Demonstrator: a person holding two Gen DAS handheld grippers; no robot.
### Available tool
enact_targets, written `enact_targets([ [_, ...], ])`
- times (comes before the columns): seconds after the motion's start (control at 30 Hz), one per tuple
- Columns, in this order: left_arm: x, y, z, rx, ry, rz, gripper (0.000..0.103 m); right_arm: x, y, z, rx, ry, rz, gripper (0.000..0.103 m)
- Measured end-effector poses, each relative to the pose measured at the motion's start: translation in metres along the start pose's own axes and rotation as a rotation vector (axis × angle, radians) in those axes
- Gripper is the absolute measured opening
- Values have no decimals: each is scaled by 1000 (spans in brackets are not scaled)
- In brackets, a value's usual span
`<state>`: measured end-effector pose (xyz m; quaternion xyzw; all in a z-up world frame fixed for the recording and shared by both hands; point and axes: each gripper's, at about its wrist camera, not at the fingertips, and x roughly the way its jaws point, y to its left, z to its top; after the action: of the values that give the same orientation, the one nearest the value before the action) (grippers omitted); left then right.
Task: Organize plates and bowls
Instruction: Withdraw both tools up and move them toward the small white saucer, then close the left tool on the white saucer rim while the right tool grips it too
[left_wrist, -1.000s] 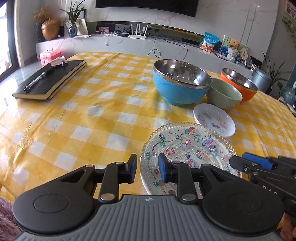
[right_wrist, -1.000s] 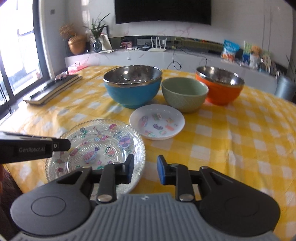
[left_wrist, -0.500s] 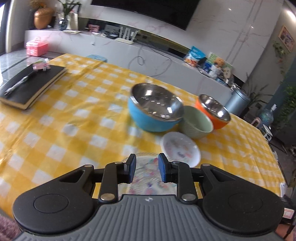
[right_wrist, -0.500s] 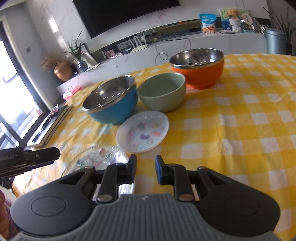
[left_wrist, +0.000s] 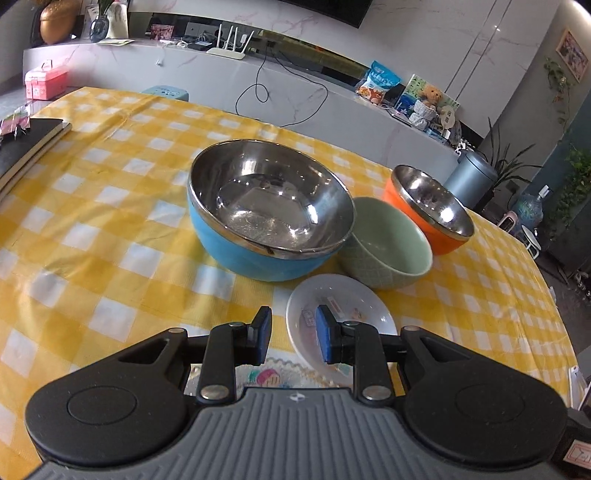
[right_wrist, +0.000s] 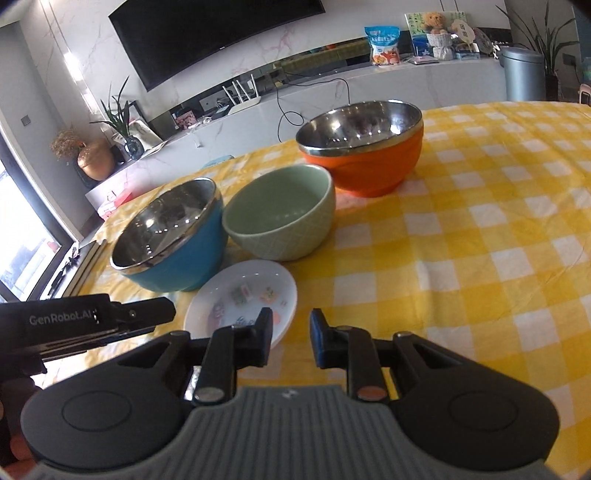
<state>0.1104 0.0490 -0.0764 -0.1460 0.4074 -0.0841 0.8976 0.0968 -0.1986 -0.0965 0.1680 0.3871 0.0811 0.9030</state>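
Observation:
On the yellow checked table stand a blue steel-lined bowl (left_wrist: 269, 206) (right_wrist: 177, 243), a green bowl (left_wrist: 388, 243) (right_wrist: 280, 214) and an orange steel-lined bowl (left_wrist: 432, 199) (right_wrist: 362, 147) in a row. A small white plate (left_wrist: 340, 306) (right_wrist: 243, 295) with stickers lies in front of them. Only a strip of the patterned glass plate (left_wrist: 280, 373) shows under my left gripper (left_wrist: 293, 332). That gripper hovers over the white plate's near left rim, open a little and holding nothing. My right gripper (right_wrist: 290, 336) is just right of that plate, narrowly open and bare. The left gripper (right_wrist: 92, 321) shows at the left edge.
Black notebooks (left_wrist: 26, 147) lie at the table's far left. The tablecloth (right_wrist: 480, 258) stretches right of the bowls. Beyond the table run a white counter (left_wrist: 295, 85) with a router and cables, and a grey bin (left_wrist: 469, 177).
Both grippers moved forward from over the glass plate toward the small white plate and the bowls. The right view tilted, and its jaws narrowed slightly.

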Motion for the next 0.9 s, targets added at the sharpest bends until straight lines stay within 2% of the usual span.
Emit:
enact_targets([
  [0.17,14,-1,1,6,11,9,29,11,-9,0,56,18,17,21],
  [0.27,19,1,1,6,17,36,29,14,-9,-3,65,16,17,21],
  [0.43,27,-1,-1,23,39,39,29,16,-6,-3,63,13,23,20],
  [0.5,28,-3,-2,32,34,40,25,16,-6,-3,68,15,31,18],
  [0.63,30,-5,-3,34,49,14,11,17,-6,-5,68,19,46,8],
  [0.77,28,-8,-6,49,47,11,7,15,-6,-5,69,17,34,7],
  [0.9,26,-10,-7,41,57,-25,6,11,-11,-3,99,19,15,6],
])
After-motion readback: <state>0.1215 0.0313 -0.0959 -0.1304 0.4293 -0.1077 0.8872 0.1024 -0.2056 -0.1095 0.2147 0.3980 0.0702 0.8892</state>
